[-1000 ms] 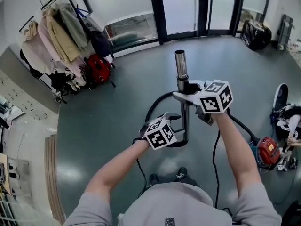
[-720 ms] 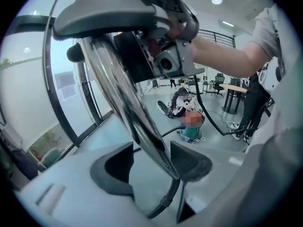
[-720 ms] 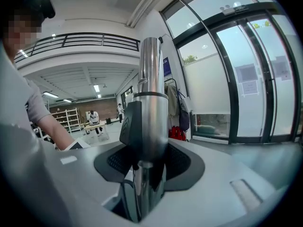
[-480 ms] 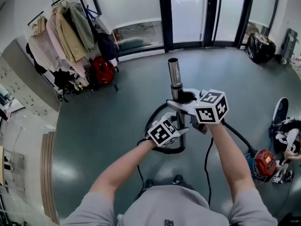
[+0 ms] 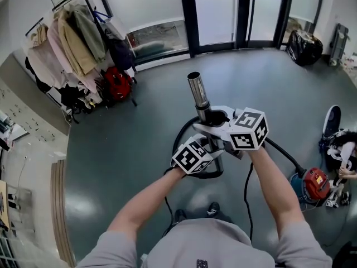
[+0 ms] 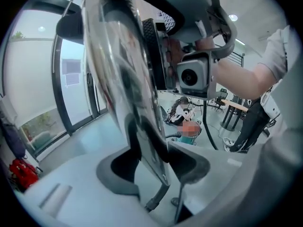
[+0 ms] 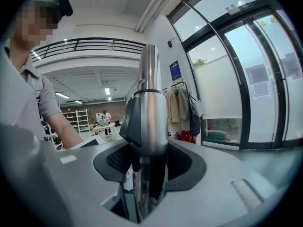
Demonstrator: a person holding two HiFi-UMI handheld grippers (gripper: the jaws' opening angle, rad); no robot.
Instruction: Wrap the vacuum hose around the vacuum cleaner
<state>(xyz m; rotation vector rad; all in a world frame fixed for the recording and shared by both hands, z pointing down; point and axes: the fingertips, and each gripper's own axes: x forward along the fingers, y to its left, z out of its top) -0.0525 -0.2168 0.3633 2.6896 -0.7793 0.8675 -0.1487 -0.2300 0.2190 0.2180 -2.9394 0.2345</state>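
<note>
Grey floor (image 5: 122, 149) below; left gripper (image 5: 213, 148) and right gripper (image 5: 209, 118) jaws pinch metal wand (image 5: 196, 91).

The wand (image 5: 196, 94) stands upright on the floor, in front of the person. The right gripper (image 5: 216, 120) clamps it higher up, and the left gripper (image 5: 213, 151) clamps it just below, from the left side. The hose (image 5: 179, 134) makes a loop to the left of the wand and runs off right to the vacuum cleaner (image 5: 313, 184), which sits on the floor well to the right. The clothes rack (image 5: 78, 43) stands far left, and the glass doors (image 5: 217, 10) are behind the wand.
</note>
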